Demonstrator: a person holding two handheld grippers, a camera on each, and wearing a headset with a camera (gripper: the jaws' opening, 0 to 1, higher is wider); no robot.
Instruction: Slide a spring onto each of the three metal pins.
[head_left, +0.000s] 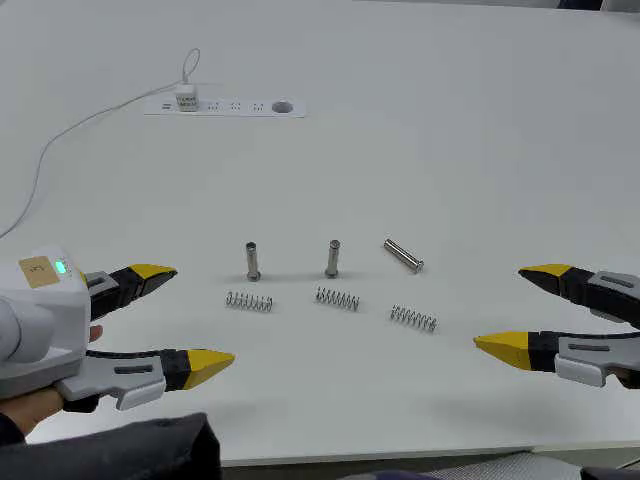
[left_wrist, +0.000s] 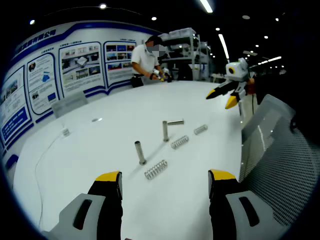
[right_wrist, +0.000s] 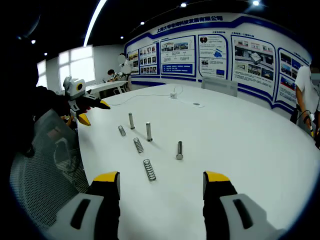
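Left gripper (head_left: 198, 315) and right gripper (head_left: 502, 308) released, jaws wide, flanking three springs (head_left: 337, 298). Two pins (head_left: 253, 261) upright, third lying. Power strip (head_left: 225, 105) well behind.

Bright, even overhead light falls on the white table (head_left: 450, 120) ahead of me; the upright pins (head_left: 253, 260) cast faint, soft shadows. My two gripper views are dimmer, bowed by fisheye toward the edges, with ceiling strip lights (left_wrist: 223, 45) glaring above. Focus is sharp.
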